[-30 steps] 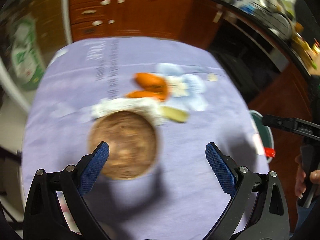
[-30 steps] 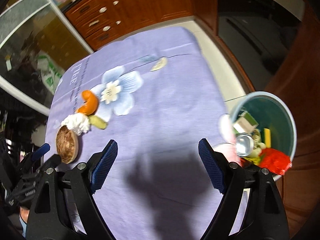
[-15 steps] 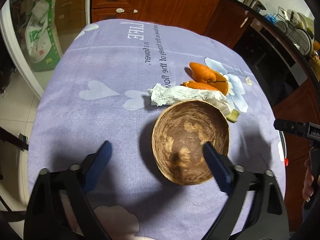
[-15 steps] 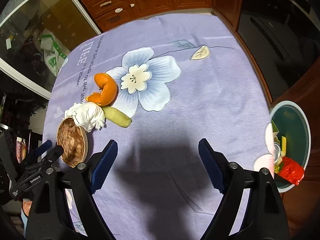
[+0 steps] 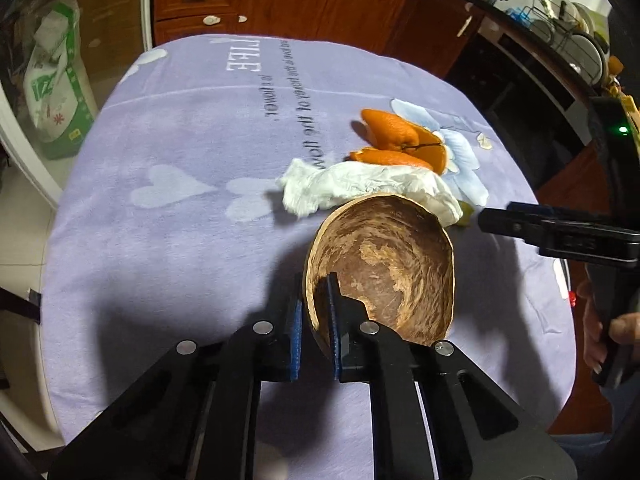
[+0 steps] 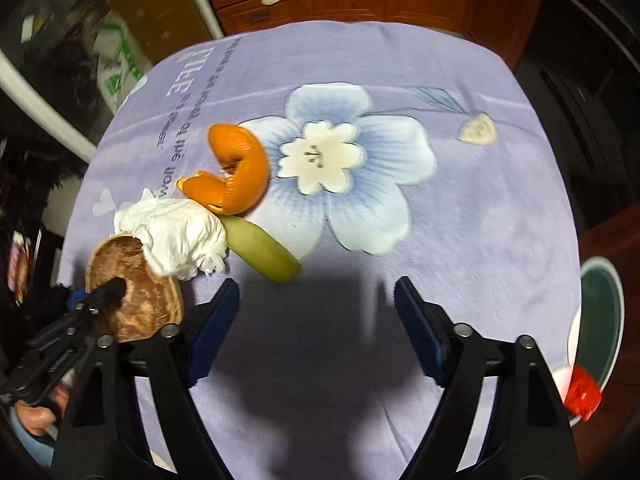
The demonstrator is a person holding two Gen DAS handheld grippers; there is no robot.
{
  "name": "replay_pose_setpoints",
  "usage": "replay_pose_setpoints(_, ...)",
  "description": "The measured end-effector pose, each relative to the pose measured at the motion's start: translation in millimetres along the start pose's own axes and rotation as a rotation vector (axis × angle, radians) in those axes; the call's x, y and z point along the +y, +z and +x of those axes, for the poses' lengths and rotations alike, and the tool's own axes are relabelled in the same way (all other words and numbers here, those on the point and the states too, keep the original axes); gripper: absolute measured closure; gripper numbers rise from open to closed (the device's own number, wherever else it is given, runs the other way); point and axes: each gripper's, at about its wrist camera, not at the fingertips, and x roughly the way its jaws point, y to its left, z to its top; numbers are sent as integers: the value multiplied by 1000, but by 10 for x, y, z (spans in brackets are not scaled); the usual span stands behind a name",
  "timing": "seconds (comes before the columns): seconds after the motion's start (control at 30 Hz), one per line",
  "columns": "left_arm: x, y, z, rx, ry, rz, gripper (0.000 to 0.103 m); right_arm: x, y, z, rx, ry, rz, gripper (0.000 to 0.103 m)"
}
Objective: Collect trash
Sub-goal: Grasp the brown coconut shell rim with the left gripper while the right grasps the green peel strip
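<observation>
My left gripper (image 5: 314, 316) clamped on the near rim of the coconut shell (image 5: 384, 268) on the purple cloth (image 6: 460, 240), tissue (image 6: 180, 236) touching the shell, orange peel (image 6: 236, 172) just behind, green peel (image 6: 264, 256) beside, my right gripper (image 6: 316, 320) wide open above bare cloth, bin (image 6: 600, 320) off the table's right edge

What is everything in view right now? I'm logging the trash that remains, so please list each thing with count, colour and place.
Shell: 1, brown, near left of the table, its rim pinched by the left gripper.
Tissue: 1, white, crumpled, touching the shell's far rim.
Peel: 1, orange, curled, beyond the tissue.
Green piece: 1, pale green, beside the tissue.
Cloth: 1, lilac with a blue flower, covering the table.
Bin: 1, green inside, off the table's right edge.
Red wrapper: 1, at the bin's rim.
Left gripper: shut on the shell's wall.
Right gripper: open, above bare cloth.
</observation>
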Motion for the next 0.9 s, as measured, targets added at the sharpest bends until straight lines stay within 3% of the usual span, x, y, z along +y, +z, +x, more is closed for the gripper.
replay_pose_setpoints(0.3, 402, -95, -161, 20, 54, -68, 87, 218, 86, 268, 17, -30, -126, 50)
replay_pose_setpoints(0.37, 415, -105, -148, 23, 62, -74, 86, 263, 82, 271, 11, -35, -154, 56)
replay_pose_setpoints(0.4, 403, -102, -133, 25, 75, -71, 84, 282, 73, 266, 7, -36, -165, 65)
replay_pose_setpoints(0.5, 351, -83, -99, 21, 77, -59, 69, 327, 43, 233, 4, -44, -193, 82)
replay_pose_setpoints(0.53, 318, -72, -86, 21, 73, -52, 59, 323, 33, 208, 6, -41, -188, 87)
replay_pose_setpoints(0.6, 255, -56, -51, 11, 85, -38, 55, 268, 16, 163, 12, -17, -155, 96)
replay_pose_setpoints(0.63, 232, -56, -38, 3, 95, -32, 55, 236, -7, 144, 12, -7, -139, 96)
replay_pose_setpoints(0.7, 206, -58, -30, -8, 118, -30, 64, 123, -61, 81, 17, 11, -102, 96)
replay_pose_setpoints(0.73, 200, -61, -32, -6, 119, -32, 79, 78, -94, 56, 18, 15, -90, 96)
replay_pose_setpoints(0.77, 202, -63, -55, -8, 95, -45, 86, 8, -141, 10, 20, 24, -72, 96)
replay_pose_setpoints(0.9, 101, -73, -200, -33, 103, -46, 94, -201, -277, -139, 5, 48, -10, 96)
